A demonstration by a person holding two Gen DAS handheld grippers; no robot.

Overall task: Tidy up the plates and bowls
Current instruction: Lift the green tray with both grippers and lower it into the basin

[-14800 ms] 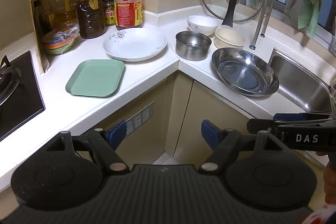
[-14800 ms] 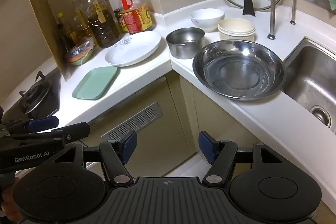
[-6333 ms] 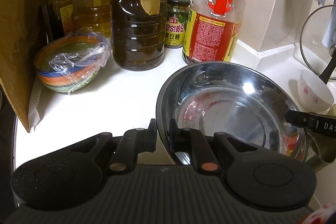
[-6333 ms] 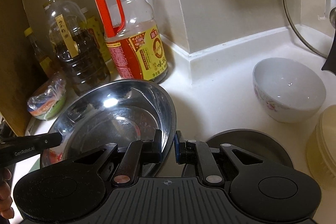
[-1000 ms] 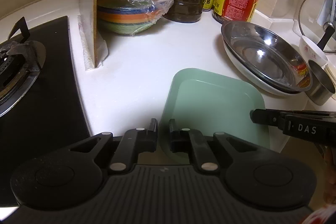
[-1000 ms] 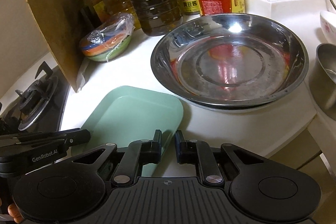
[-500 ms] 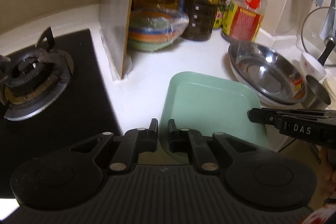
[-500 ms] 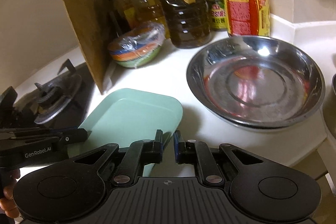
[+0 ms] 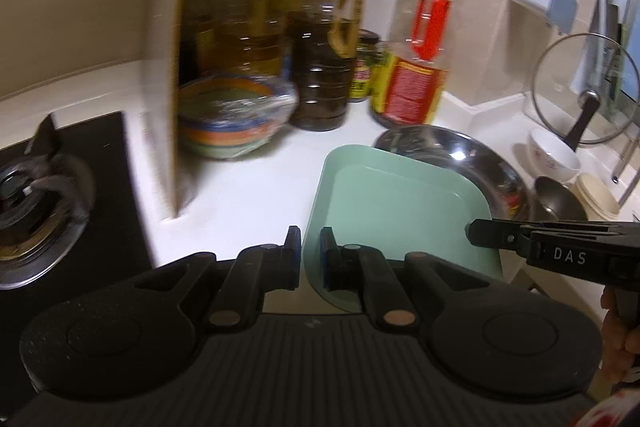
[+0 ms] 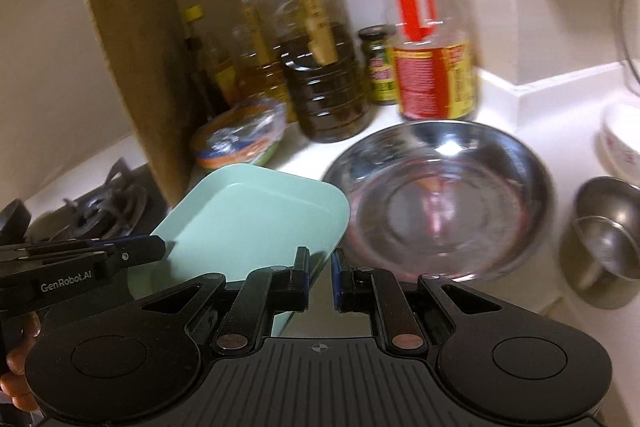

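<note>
Your left gripper (image 9: 310, 253) has its jaws closed on the near left rim of the green square plate (image 9: 400, 203). Your right gripper (image 10: 320, 269) has its jaws clamped on the plate's near right rim, where the edge passes between the pads. Each gripper shows in the other's view: the right one enters the left wrist view from the right edge, and the left one enters the right wrist view from the left edge, with part of a hand behind each.

The plate is held between the two grippers, tilted with its far edge raised, above the white tabletop (image 9: 248, 195). Its far corner overlaps the rim of the large steel basin (image 10: 444, 203) in both views; whether they touch cannot be told.

To the right of the basin stand a small steel pot (image 10: 608, 243) and, beyond it, a white bowl (image 9: 554, 157) with a cream bowl (image 9: 596, 197) beside it. To the left lies the gas burner (image 9: 36, 187), with an upright wooden board (image 9: 164, 75) at its edge. Behind the board sits a stack of coloured bowls (image 9: 236, 123) in plastic wrap. Against the wall stand oil bottles (image 10: 320, 67) and a red-handled bottle (image 10: 432, 39). A glass lid (image 9: 584, 91) leans at the far right.
</note>
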